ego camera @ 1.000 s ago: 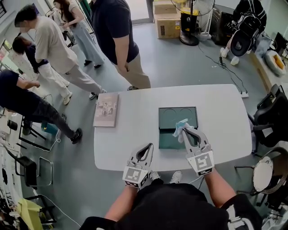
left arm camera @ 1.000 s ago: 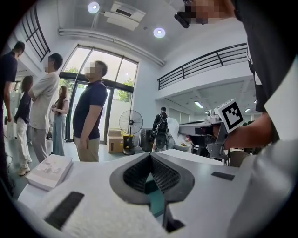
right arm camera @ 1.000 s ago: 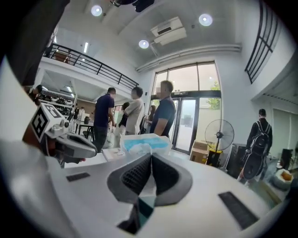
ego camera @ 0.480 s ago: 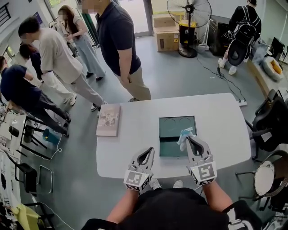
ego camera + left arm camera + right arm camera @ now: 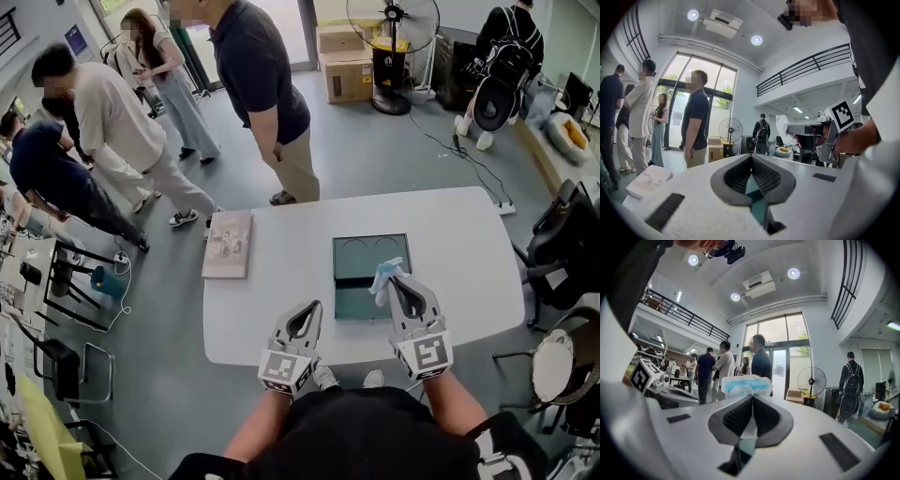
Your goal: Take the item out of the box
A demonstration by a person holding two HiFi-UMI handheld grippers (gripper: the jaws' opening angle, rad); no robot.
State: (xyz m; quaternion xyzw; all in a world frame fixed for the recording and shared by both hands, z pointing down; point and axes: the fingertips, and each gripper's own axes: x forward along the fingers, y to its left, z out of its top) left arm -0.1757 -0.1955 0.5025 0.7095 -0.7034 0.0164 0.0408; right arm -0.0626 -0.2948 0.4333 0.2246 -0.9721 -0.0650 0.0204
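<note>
- Pinching a soft white-and-blue packet [image 5: 746, 384], the right hand-held gripper [image 5: 752, 397] is keeping its jaws pressed together on the packet's lower edge. That edge is disappearing between the pads, so only the top is showing.
- What the packet is staying hard to make out; no print is readable.
- In the head view the packet [image 5: 385, 274] is hanging over the right side of the open dark green box [image 5: 352, 259]. Its height above the box is not showing there.
- The right hand-held gripper [image 5: 392, 279] is covering the box's near right corner.
- The left hand-held gripper [image 5: 312, 306] is hovering at the worktop's near edge, jaws together with nothing between them, as its own view [image 5: 751, 157] is showing.
- Both forearms are getting cut off behind the person's dark top.
- The box is sitting right of middle on the white worktop [image 5: 281, 281], with bare surface lying all round it.
- A flat picture-covered booklet [image 5: 228, 246] is lying at the left edge, well apart from the box.
- Bystanders [image 5: 262, 94] are standing on the floor beyond the far left corner.
</note>
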